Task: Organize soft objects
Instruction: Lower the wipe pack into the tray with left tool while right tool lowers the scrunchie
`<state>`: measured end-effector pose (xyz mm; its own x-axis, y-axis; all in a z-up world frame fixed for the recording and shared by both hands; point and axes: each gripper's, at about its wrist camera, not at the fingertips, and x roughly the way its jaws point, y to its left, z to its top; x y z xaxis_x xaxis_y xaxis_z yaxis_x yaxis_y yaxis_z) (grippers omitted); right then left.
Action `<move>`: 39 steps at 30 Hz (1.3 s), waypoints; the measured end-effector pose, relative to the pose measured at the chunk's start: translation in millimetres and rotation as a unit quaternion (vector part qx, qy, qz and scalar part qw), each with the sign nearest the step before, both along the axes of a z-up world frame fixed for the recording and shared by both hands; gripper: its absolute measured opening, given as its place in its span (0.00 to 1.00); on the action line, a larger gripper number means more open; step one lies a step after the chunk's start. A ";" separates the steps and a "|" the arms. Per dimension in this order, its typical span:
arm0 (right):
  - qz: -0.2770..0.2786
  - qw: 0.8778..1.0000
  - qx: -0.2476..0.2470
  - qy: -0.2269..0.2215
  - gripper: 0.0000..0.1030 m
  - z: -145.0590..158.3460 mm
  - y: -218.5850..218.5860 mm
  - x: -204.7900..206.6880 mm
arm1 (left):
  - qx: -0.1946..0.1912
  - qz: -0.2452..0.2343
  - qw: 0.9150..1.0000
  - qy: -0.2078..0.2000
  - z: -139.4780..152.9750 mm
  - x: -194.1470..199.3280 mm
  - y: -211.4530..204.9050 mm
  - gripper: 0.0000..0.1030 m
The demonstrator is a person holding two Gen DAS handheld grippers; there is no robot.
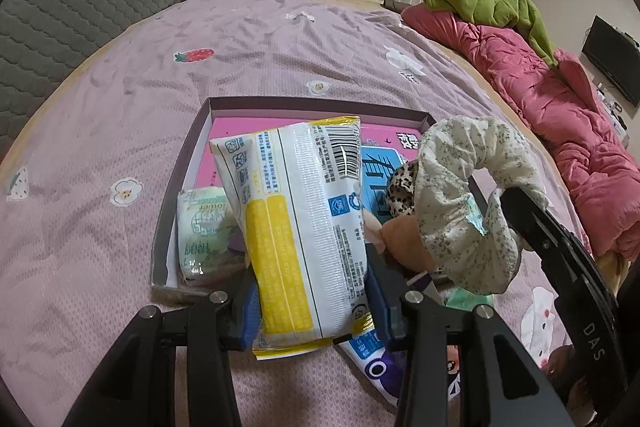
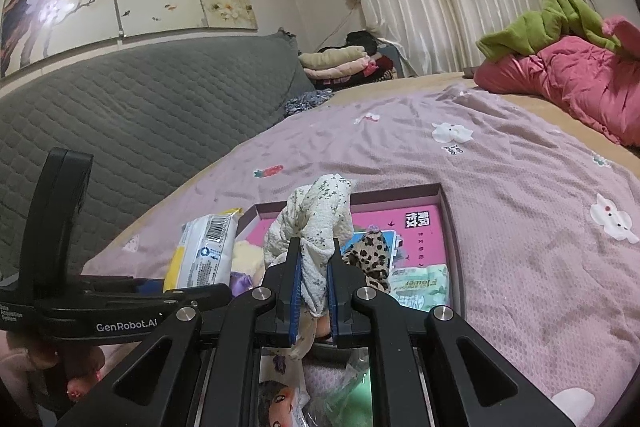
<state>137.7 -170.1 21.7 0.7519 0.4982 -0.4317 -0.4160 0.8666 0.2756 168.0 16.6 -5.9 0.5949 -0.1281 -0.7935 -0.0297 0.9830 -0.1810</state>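
A white-and-yellow plastic pack of tissues [image 1: 304, 223] stood clamped between the blue pads of the left claw [image 1: 312, 291], held over the near edge of a shallow dark-rimmed cardboard box lid [image 1: 192, 163]. Its long axis ran away from the claw, the barcode end pointing toward the far rim and tilted slightly right. Just to its right, a cream floral fabric scrunchie [image 2: 316, 251] was pinched in the closed right claw [image 2: 314, 303], its loop rising upright above the fingertips and hanging over the lid's right side.

The lid lay on a mauve bedsheet with cartoon prints [image 1: 100, 131] and held a pink printed sheet [image 1: 224, 131] lining its floor. On that lay one small green-and-white pack of tissues [image 1: 204, 227] by the left wall, one leopard-print scrunchie [image 2: 368, 255] toward the middle, and a peach soft item [image 1: 400, 239] that was partly hidden. So there were two tissue packs and two scrunchies in view.

Beyond the lid, a crumpled pink quilt [image 1: 552, 107] lay along the bed's right side with a green fleece garment [image 1: 500, 7] on top, and a grey quilted headboard [image 2: 140, 107] stood on the left.
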 end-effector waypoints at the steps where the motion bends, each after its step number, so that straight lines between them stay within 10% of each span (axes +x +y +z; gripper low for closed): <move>1: -0.001 1.000 0.001 -0.002 0.11 0.6 0.2 1.2 | 0.000 0.001 1.000 -0.001 0.4 1.9 0.6 0.43; 29: -0.050 0.996 -0.034 0.067 0.17 -34.0 -1.4 39.0 | 0.006 0.005 1.000 0.027 -17.8 38.7 2.2 0.44; 39: -0.067 0.995 -0.037 0.066 0.47 -35.2 -8.5 37.5 | 0.000 0.006 0.999 0.041 -18.6 42.0 5.5 0.45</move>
<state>175.2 -178.6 -13.5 0.7442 0.3606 -0.5623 -0.2594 0.9317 0.2542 210.0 22.2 -24.5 0.5301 -0.1216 -0.8392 -0.0563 0.9824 -0.1779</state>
